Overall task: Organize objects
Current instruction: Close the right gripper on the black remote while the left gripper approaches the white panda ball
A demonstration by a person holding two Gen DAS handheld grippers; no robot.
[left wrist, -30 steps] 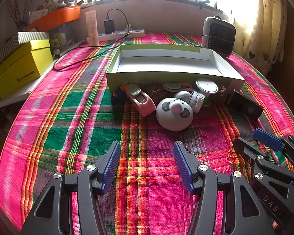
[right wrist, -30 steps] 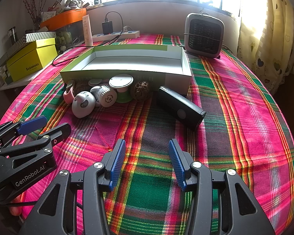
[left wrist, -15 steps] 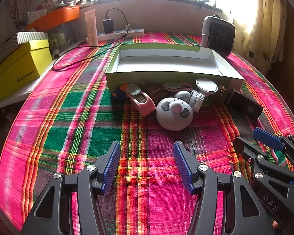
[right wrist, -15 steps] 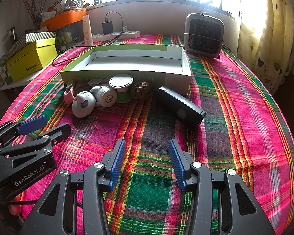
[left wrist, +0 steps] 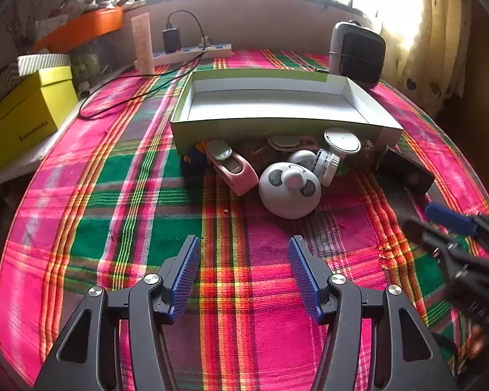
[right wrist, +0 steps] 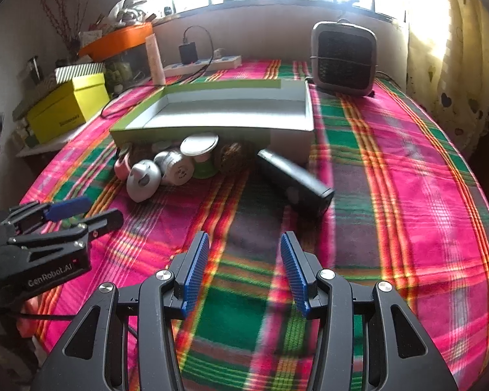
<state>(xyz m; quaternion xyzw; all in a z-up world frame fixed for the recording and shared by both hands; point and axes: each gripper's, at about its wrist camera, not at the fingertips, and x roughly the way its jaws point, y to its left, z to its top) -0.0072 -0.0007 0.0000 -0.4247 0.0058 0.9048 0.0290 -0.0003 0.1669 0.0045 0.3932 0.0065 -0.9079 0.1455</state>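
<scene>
An empty green-and-white shallow box (left wrist: pixel 277 123) (right wrist: pixel 192 130) lies on the plaid cloth. Small items crowd its near wall: a white panda-faced round gadget (left wrist: pixel 290 190) (right wrist: pixel 143 181), a pink clip-shaped device (left wrist: pixel 234 169), a white knurled cap (left wrist: pixel 324 166) (right wrist: pixel 176 169), a flat white disc on a green base (left wrist: pixel 341 140) (right wrist: pixel 199 145), a brown woven ball (right wrist: pixel 229 159) and a black rectangular device (right wrist: pixel 293 185) (left wrist: pixel 407 176). My left gripper (left wrist: pixel 244 270) is open, short of the panda gadget. My right gripper (right wrist: pixel 244 268) is open, short of the black device.
A grey fan heater (right wrist: pixel 344 57) (left wrist: pixel 357 53) stands behind the box. A power strip with a black cable (left wrist: pixel 192 53) runs along the back. A yellow box (left wrist: pixel 22 117) and an orange tray (left wrist: pixel 78 27) sit at the left. Curtains (right wrist: pixel 456 49) hang at the right.
The right gripper has shifted and its view is blurred with motion; in the left wrist view it looks blurred too. The left gripper and the objects have not moved.
</scene>
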